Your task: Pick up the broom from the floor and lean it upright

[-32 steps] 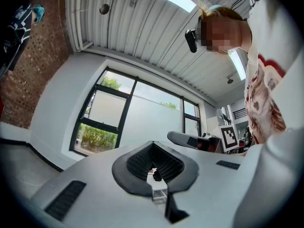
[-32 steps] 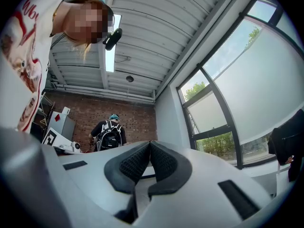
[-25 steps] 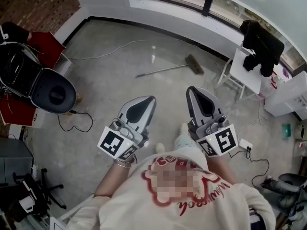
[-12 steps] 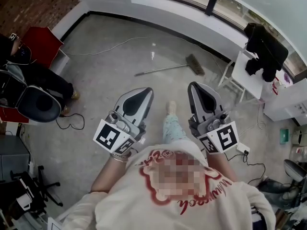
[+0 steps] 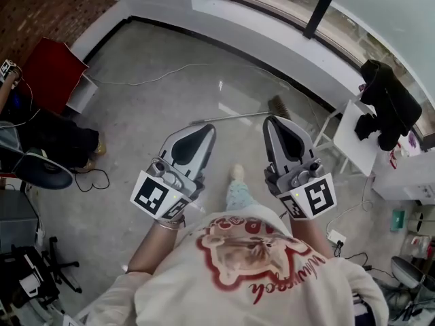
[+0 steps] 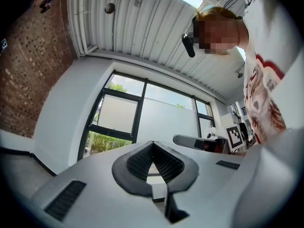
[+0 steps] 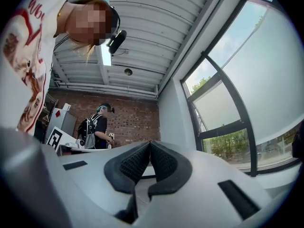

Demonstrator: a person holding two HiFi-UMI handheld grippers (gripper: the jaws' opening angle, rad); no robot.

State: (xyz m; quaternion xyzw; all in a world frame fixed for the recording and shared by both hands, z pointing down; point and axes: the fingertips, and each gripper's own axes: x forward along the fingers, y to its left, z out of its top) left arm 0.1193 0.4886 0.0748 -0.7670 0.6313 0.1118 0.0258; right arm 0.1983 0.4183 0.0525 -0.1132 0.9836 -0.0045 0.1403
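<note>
As the left gripper [image 5: 203, 130] and right gripper [image 5: 272, 122] hang clenched empty, the broom [image 5: 231, 117] lies near a white table [image 5: 356, 132].

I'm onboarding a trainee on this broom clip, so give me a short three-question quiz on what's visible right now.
1. True or false: the broom leans upright against the wall.
2. What is between the right gripper's jaws? A) nothing B) the broom handle C) a cable
3. In the head view, the broom's head lies nearest which gripper?
Key: 1 false, it lies on the floor; 2 A, jaws shut and empty; 3 the right gripper.
</note>
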